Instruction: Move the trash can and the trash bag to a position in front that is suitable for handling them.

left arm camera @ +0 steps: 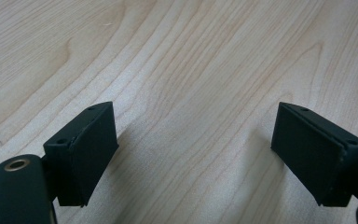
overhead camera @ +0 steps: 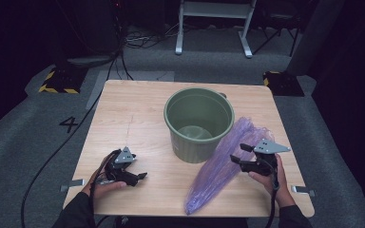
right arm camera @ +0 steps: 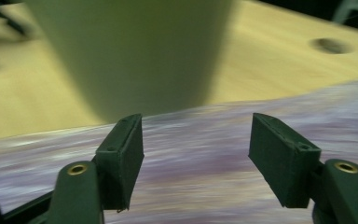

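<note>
On the right side of the table, the purple mesh bag [overhead camera: 223, 166] is lying flat, stretched from the near edge up toward the green bucket [overhead camera: 198, 122] and leaning against its right side. I'm hovering the right gripper [overhead camera: 240, 154] just over the bag's upper half, jaws spread wide with nothing pinched between them, mesh blurring underneath in the right gripper view [right arm camera: 205, 154]. Left gripper [overhead camera: 140, 176] is sitting low over bare table [overhead camera: 138, 114] at near left, also wide open and holding nothing. Looks like I'm between grabs, so next I'm guessing I need a fresh pinch on the mesh to lift it toward the bucket's mouth.
</note>
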`<state>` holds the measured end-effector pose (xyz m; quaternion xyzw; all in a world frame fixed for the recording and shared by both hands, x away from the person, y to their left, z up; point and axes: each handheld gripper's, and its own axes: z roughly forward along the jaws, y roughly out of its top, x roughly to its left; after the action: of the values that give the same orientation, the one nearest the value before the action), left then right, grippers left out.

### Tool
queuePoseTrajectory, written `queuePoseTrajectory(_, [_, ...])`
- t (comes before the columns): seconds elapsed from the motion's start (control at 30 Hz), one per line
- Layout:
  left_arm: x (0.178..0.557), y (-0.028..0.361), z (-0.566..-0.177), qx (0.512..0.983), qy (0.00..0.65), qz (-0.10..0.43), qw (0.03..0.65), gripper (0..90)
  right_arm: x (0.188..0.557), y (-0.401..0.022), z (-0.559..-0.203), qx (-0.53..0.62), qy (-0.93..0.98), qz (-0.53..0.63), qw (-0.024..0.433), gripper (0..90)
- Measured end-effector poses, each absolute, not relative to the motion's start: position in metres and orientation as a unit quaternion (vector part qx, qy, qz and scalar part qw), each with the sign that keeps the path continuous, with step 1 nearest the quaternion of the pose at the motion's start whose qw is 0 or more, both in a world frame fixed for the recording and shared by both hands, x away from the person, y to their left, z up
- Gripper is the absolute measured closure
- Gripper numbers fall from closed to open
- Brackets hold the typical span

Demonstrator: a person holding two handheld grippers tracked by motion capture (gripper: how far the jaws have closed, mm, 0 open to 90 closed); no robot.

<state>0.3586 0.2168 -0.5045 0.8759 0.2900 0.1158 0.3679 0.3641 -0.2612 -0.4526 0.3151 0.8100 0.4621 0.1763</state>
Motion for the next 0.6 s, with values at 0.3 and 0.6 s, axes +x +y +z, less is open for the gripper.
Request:
queuePoseTrajectory(0.3, [0.358, 0.217, -0.504, 0.876, 0.291, 0.116, 0.368, 14.0, 0.345, -0.218, -0.479, 0.263, 0.865, 0.405, 0.134, 28.7])
queuePoseTrajectory(0.6, [0.358, 0.217, -0.504, 0.876, 0.291, 0.116, 0.368, 14.0, 0.358, -0.212, -0.499, 0.296, 0.868, 0.373, 0.142, 39.9])
